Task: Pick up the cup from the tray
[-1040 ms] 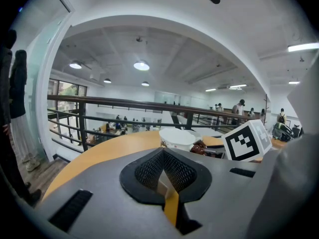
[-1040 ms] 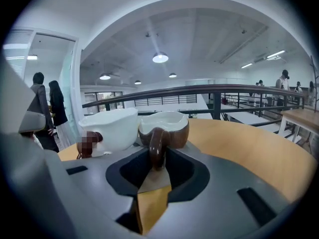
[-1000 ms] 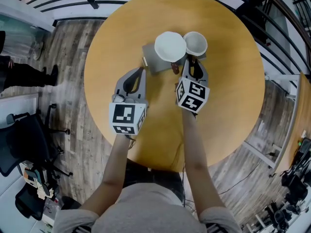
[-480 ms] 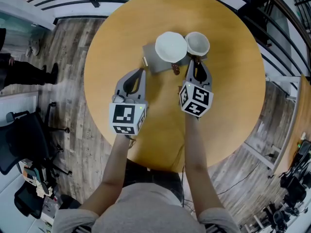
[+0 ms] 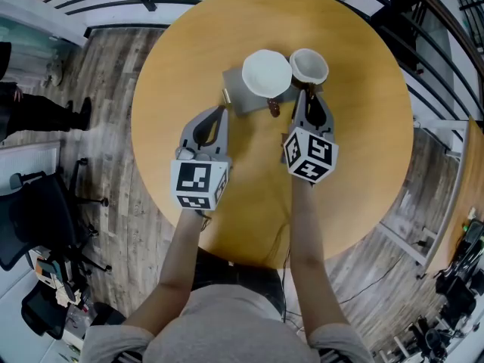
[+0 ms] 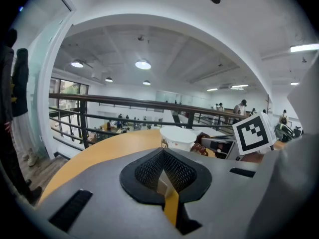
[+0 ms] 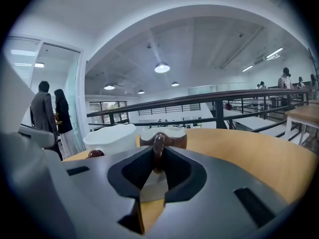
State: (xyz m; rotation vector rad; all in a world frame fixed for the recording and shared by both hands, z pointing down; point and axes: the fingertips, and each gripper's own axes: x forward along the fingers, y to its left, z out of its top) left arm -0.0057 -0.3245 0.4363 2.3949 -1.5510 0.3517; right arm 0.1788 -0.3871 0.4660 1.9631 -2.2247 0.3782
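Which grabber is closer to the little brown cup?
Right. The right gripper has just closed its jaws on the handle of the brown cup. The left gripper sits back to the cup's left, apart from it.

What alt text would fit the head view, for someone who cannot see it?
Seen from above, the right gripper has just closed its jaws on the handle of a brown cup at the right end of a grey tray on a round wooden table. A bigger white cup stands beside it; the left gripper is shut, clear of both.

left tool [image 6: 163, 158]: jaws together, empty | white cup [image 6: 178, 137] ahead on table [image 6: 107, 149] | right tool's marker cube [image 6: 253, 132] right
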